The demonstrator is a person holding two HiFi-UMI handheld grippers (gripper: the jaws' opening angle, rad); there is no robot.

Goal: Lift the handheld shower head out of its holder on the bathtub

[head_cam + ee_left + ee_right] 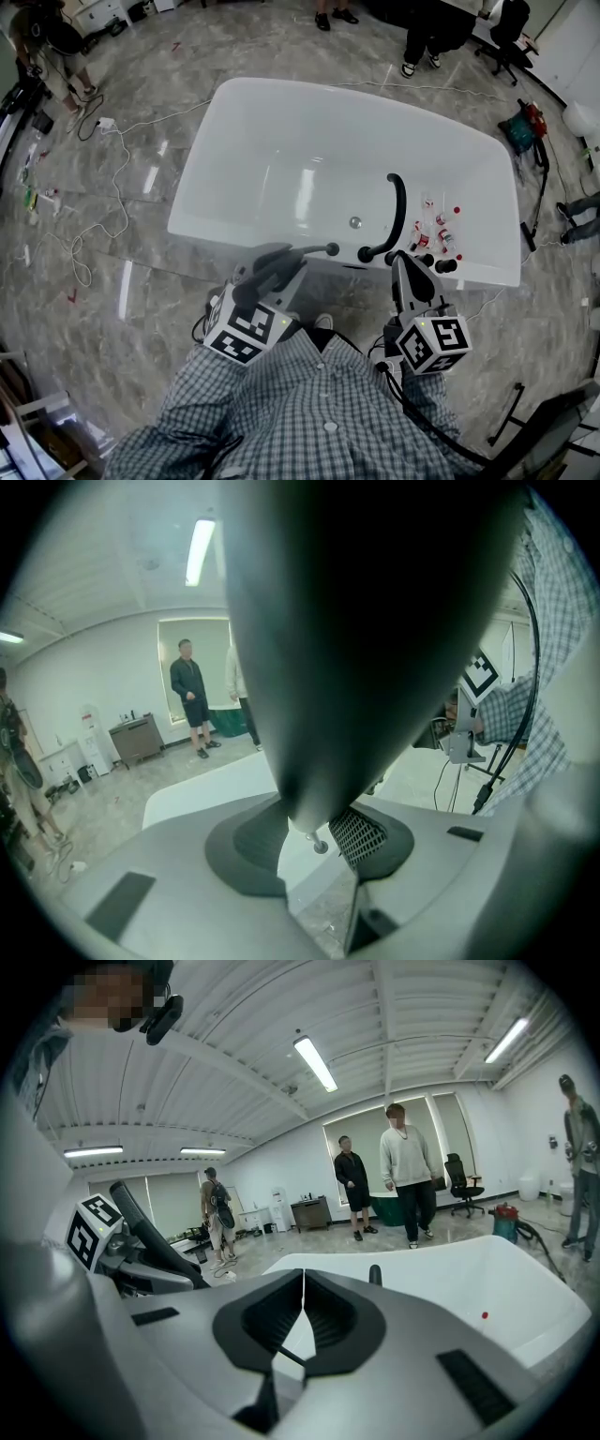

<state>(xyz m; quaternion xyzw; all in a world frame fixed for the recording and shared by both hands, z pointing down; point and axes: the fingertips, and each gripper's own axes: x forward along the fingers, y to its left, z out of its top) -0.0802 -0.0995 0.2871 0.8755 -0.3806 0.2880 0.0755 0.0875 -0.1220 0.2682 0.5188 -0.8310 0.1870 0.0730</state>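
Grey marble floor surrounds a white bathtub, with people standing at the far side of the room. At the tub's near rim the left hand-held gripper angles forward and to the right. Its jaws are clamped on the dark handheld shower head, just left of the curved black spout. The right hand-held gripper points straight ahead beside the black knobs, with its jaws pressed together on nothing. Each cube carries black-and-white square markers.
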